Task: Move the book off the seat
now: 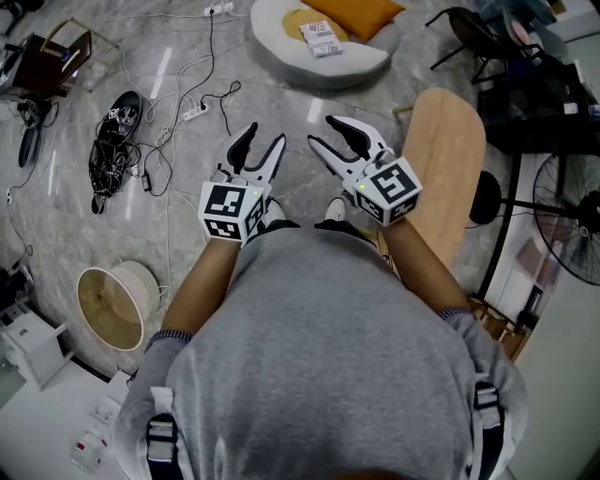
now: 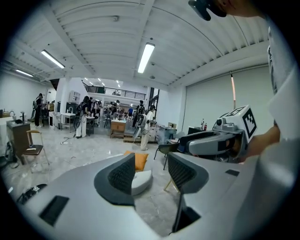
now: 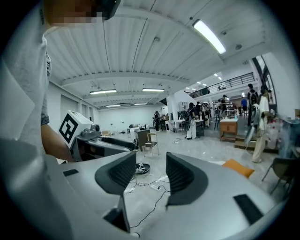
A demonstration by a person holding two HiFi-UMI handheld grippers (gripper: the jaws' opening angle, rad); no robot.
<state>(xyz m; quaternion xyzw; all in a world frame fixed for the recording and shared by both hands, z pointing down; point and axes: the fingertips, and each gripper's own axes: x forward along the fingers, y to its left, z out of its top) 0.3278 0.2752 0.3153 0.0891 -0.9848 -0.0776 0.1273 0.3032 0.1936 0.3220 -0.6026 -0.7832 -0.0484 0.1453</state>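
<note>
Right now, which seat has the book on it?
The low white round seat at the top of the head view, the one with the orange cushion. The book lies on it; the wooden chair at far left shows none.

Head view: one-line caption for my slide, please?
Left gripper and right gripper open and empty, apart from the book lying on the white seat ahead.

Head, left gripper views apparently share the seat [image 1: 366, 64] [image 2: 142, 181].
</note>
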